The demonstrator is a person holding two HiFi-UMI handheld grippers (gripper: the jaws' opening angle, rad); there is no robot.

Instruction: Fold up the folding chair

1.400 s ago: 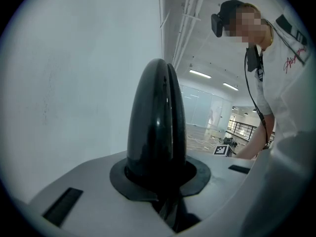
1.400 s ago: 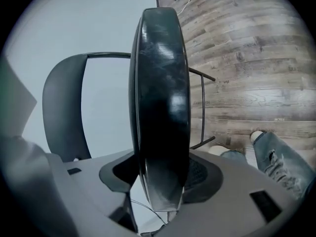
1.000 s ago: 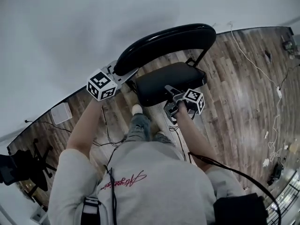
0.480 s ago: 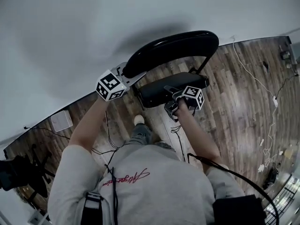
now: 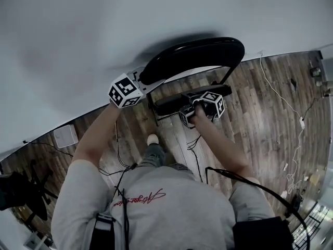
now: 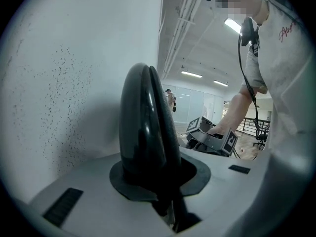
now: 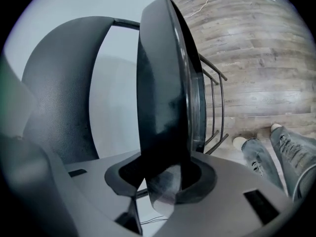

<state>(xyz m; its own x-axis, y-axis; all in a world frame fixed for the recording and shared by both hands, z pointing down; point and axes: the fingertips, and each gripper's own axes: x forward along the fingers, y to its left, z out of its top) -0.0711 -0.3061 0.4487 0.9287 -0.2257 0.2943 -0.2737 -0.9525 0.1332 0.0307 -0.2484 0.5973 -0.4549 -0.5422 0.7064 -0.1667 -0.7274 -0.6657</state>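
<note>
A black folding chair stands close to the white wall. In the head view its curved backrest (image 5: 192, 53) arches above the seat (image 5: 174, 103), which is tipped up steeply and shows almost edge-on. My left gripper (image 5: 147, 80) is shut on the backrest's left end; in the left gripper view the backrest edge (image 6: 145, 127) fills the jaws. My right gripper (image 5: 191, 106) has just been closing its jaws, and it grips the seat's front edge. In the right gripper view the seat (image 7: 163, 93) stands upright between the jaws, with the backrest (image 7: 64, 98) behind it at left.
The white wall (image 5: 78, 35) is right behind the chair. The wooden floor (image 5: 260, 103) carries cables (image 5: 294, 124), a white box (image 5: 66, 136) and an office chair (image 5: 21, 191) at lower left. The person's shoe (image 5: 152, 139) is below the seat.
The seat has swung up from nearly flat to nearly edge-on, close to the backrest. Both grippers have moved with the chair toward the wall.
</note>
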